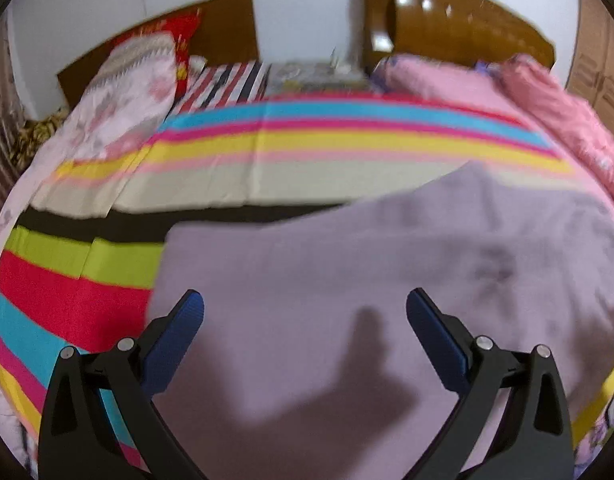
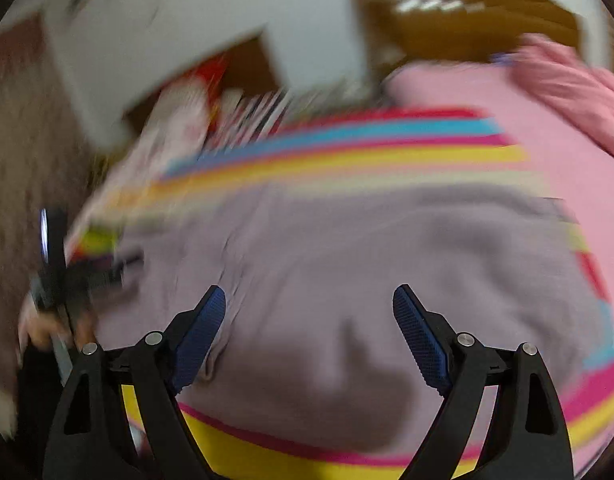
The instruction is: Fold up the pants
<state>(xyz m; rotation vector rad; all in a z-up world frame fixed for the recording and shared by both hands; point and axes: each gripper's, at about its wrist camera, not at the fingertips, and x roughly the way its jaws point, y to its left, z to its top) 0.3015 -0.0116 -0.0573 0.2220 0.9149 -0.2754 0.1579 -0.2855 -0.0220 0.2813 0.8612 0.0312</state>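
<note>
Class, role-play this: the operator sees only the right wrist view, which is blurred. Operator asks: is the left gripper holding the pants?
Observer: No. The left gripper is open above the lilac pants, nothing between its fingers.
Operator: Does the pants' far edge on that side lie flat?
Observer: Yes, it lies straight across a black stripe of the striped sheet.
Operator: What lies past the sheet on the left?
Observer: A pale floral quilt against a red pillow.
</note>
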